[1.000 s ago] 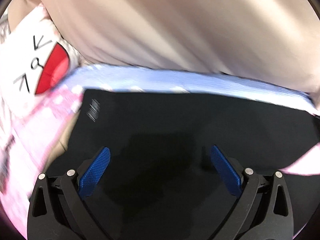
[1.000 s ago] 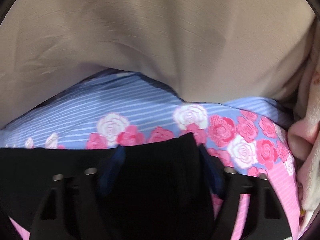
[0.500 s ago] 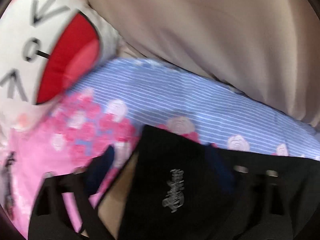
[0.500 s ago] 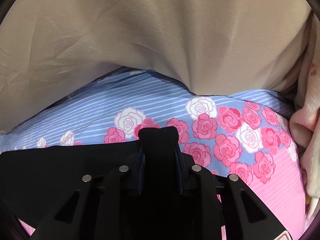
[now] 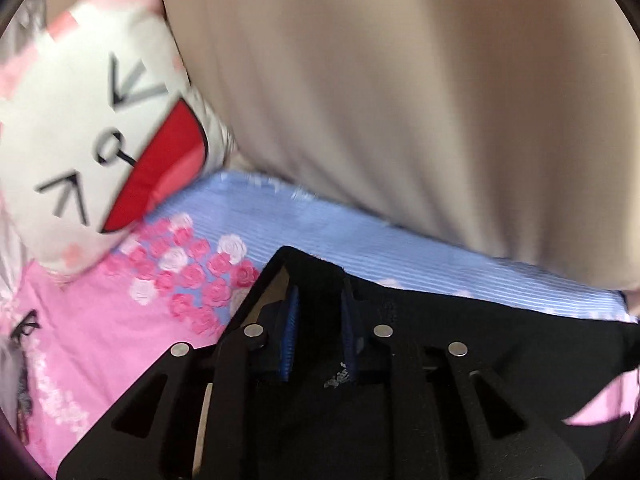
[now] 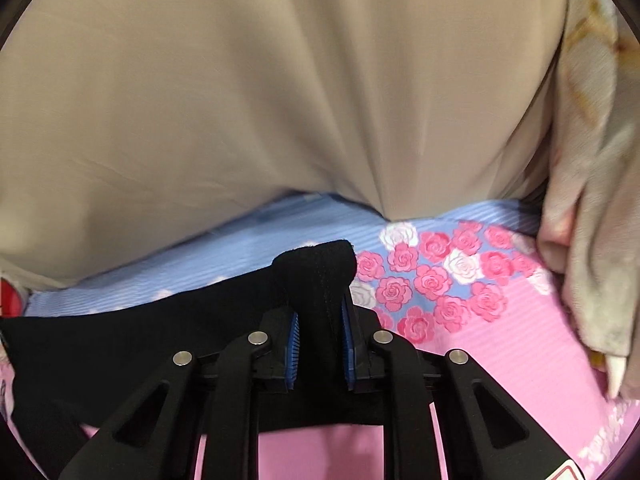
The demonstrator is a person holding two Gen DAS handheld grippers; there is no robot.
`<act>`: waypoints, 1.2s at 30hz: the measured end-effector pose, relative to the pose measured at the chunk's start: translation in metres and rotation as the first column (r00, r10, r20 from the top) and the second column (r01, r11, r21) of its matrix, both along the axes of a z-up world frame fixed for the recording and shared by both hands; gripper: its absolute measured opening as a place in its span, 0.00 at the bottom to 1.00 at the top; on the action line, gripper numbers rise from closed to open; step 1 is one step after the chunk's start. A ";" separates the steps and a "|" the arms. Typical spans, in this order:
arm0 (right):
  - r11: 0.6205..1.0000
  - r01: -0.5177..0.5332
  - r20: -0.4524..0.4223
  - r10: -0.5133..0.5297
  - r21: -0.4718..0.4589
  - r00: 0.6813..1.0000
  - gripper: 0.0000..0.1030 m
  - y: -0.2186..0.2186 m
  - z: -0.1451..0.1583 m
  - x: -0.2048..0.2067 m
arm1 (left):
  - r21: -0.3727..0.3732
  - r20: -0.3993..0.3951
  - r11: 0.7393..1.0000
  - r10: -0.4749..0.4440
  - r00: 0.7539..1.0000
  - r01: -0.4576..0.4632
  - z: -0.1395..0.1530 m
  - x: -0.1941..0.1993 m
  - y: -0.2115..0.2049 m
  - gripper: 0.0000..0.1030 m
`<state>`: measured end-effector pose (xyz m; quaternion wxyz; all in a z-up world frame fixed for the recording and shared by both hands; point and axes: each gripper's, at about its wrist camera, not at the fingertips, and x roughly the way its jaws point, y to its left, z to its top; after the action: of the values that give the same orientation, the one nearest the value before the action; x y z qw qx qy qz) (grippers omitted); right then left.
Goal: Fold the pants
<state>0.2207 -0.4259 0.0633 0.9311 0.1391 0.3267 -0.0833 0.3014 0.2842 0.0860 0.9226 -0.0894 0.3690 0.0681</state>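
Note:
The black pants (image 5: pixel 500 344) lie on a pink and blue flowered bedsheet (image 5: pixel 120 344). My left gripper (image 5: pixel 318 312) is shut on the pants' left corner, which sticks up between the blue pads (image 5: pixel 290 332). A small white logo (image 5: pixel 336 378) shows on the cloth by the right finger. In the right wrist view my right gripper (image 6: pixel 320 320) is shut on the other corner of the pants (image 6: pixel 316 276), bunched and lifted a little above the sheet (image 6: pixel 480 360). The pants' edge stretches left from it.
A white cushion with a drawn face and red mouth (image 5: pixel 100 128) lies at the left. A beige fabric backdrop (image 5: pixel 400 100) rises behind the bed in both views. A pale plush blanket (image 6: pixel 592 200) hangs at the right.
My left gripper moved from open over the pants to their left corner and shut on it. My right gripper shut on the right corner and has lifted it slightly.

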 end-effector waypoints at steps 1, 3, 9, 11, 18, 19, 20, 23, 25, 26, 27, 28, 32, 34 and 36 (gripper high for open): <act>1.000 -0.013 0.019 0.013 0.000 1.000 0.13 0.004 0.009 -0.010 | 0.001 0.021 1.000 -0.015 1.000 0.015 0.010 -0.013 -0.002 0.18; 0.999 -0.041 0.067 0.041 -0.006 0.997 0.13 0.012 0.027 -0.042 | -0.001 0.055 0.999 -0.038 0.998 0.038 0.030 -0.050 -0.007 0.18; 0.991 -0.128 0.185 0.131 -0.032 0.974 0.13 0.018 0.063 -0.147 | -0.013 0.084 0.997 -0.073 0.994 0.075 0.040 -0.149 0.004 0.18; 0.988 -0.134 0.176 0.145 -0.071 0.974 0.13 0.015 0.058 -0.173 | -0.010 0.052 0.998 -0.063 0.997 0.063 0.026 -0.179 0.011 0.18; 0.993 -0.116 0.029 0.117 -0.039 0.993 0.15 -0.004 -0.014 -0.229 | 0.030 -0.126 0.999 0.029 0.992 -0.025 -0.047 -0.217 0.042 0.18; 0.993 -0.111 0.006 0.112 -0.041 0.994 0.18 -0.005 -0.025 -0.233 | 0.054 -0.144 0.998 0.041 0.989 -0.033 -0.056 -0.221 0.042 0.18; 0.994 -0.099 -0.013 0.099 -0.039 0.995 0.20 -0.007 -0.037 -0.237 | 0.117 -0.167 0.992 0.063 0.984 -0.043 -0.065 -0.223 0.039 0.18; 0.998 -0.067 -0.029 0.068 0.015 0.997 0.26 -0.016 -0.053 -0.254 | 0.191 -0.168 0.980 0.093 0.981 -0.060 -0.063 -0.236 0.031 0.21; 0.999 -0.043 -0.012 0.043 0.028 0.999 0.34 -0.017 -0.050 -0.270 | 0.158 -0.143 0.985 0.094 0.985 -0.071 -0.047 -0.242 0.031 0.28; 1.000 -0.010 0.003 0.010 0.021 1.000 0.37 -0.021 -0.046 -0.280 | 0.151 -0.112 0.985 0.101 0.989 -0.083 -0.033 -0.246 0.029 0.36; 1.000 0.017 0.022 -0.018 0.025 1.000 0.46 -0.025 -0.038 -0.291 | 0.158 -0.084 0.983 0.105 0.991 -0.090 -0.021 -0.247 0.025 0.40; 0.999 0.034 0.043 -0.035 0.033 0.998 0.57 -0.028 -0.033 -0.298 | 0.174 -0.043 0.980 0.106 0.993 -0.097 -0.006 -0.250 0.017 0.51; 0.992 0.064 0.106 -0.076 0.110 0.991 0.67 -0.037 -0.010 -0.316 | 0.167 0.059 0.985 0.023 0.998 -0.032 0.027 -0.249 -0.029 0.80; 0.980 0.024 0.116 -0.048 0.199 0.992 0.73 -0.038 -0.010 -0.310 | 0.135 0.073 0.990 -0.040 0.997 0.029 0.029 -0.245 -0.055 0.83; 0.959 -0.002 0.105 -0.029 0.284 0.994 0.75 -0.041 -0.017 -0.295 | 0.088 0.066 0.987 -0.139 0.988 0.133 0.025 -0.239 -0.089 0.83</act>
<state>-0.0743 -0.4665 0.0462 0.9173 0.2776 0.2833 -0.0341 0.0627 0.1953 0.1109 0.9407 -0.0276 0.3376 0.0169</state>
